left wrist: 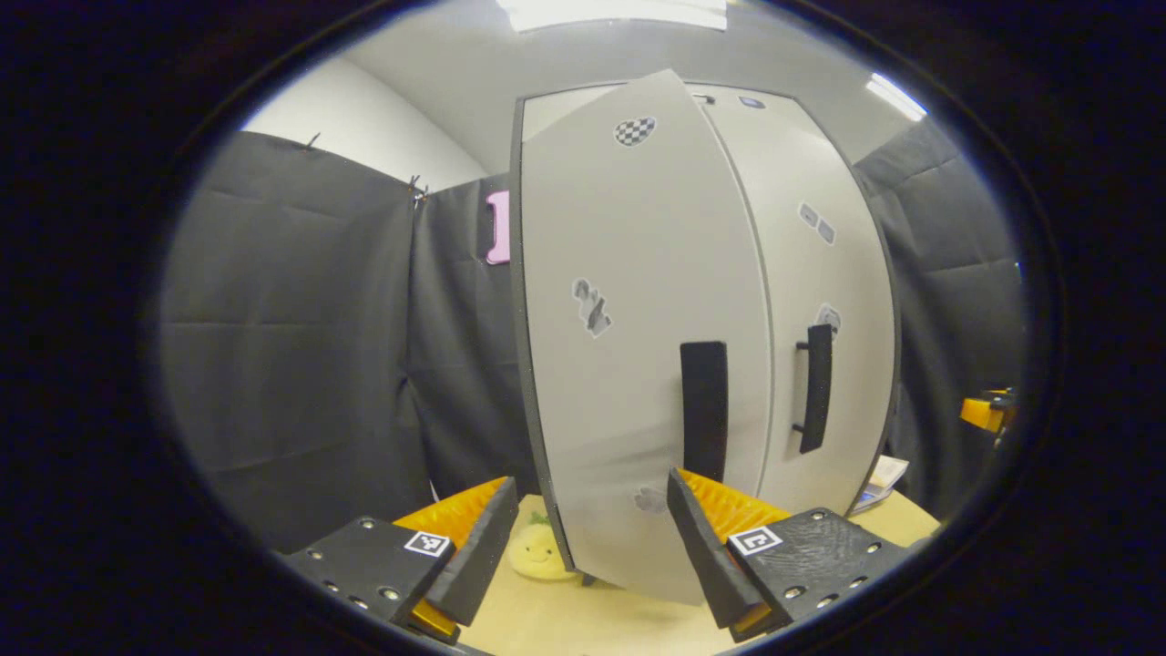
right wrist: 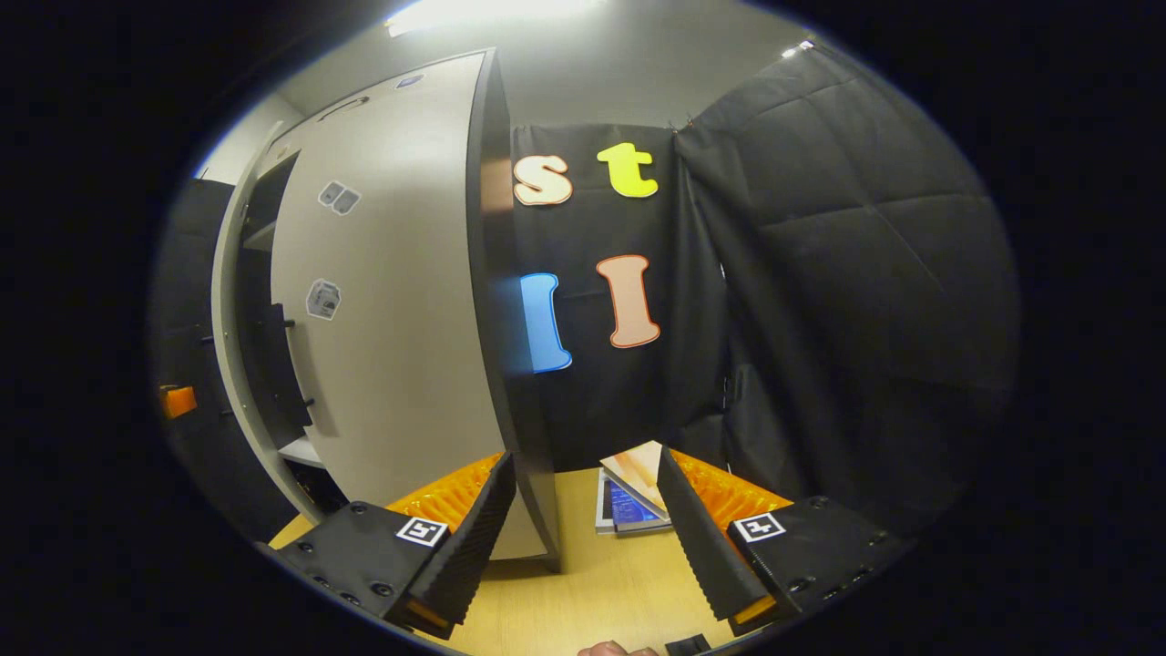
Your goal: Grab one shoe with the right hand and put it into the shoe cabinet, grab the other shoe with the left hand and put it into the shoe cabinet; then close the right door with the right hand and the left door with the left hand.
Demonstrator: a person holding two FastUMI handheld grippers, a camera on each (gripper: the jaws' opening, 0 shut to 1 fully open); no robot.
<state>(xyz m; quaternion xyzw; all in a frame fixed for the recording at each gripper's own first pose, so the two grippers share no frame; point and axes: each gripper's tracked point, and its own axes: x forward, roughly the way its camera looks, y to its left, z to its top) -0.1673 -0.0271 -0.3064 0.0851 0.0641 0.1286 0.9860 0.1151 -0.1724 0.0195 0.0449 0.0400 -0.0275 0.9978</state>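
The shoe cabinet [left wrist: 638, 364] stands on the table [left wrist: 583, 620], its left door [left wrist: 638, 301] ajar beside the right door [left wrist: 820, 273]. A plush toy [left wrist: 537, 551] lies left of the cabinet's base; booklets [right wrist: 629, 501] lie on the table right of it.

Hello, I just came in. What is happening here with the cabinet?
A person holds a gripper in each hand in front of a grey shoe cabinet. The left gripper is open near the left door, which stands slightly ajar. The right gripper is open too, by the cabinet's right side. The right door looks closed. Neither gripper holds anything.
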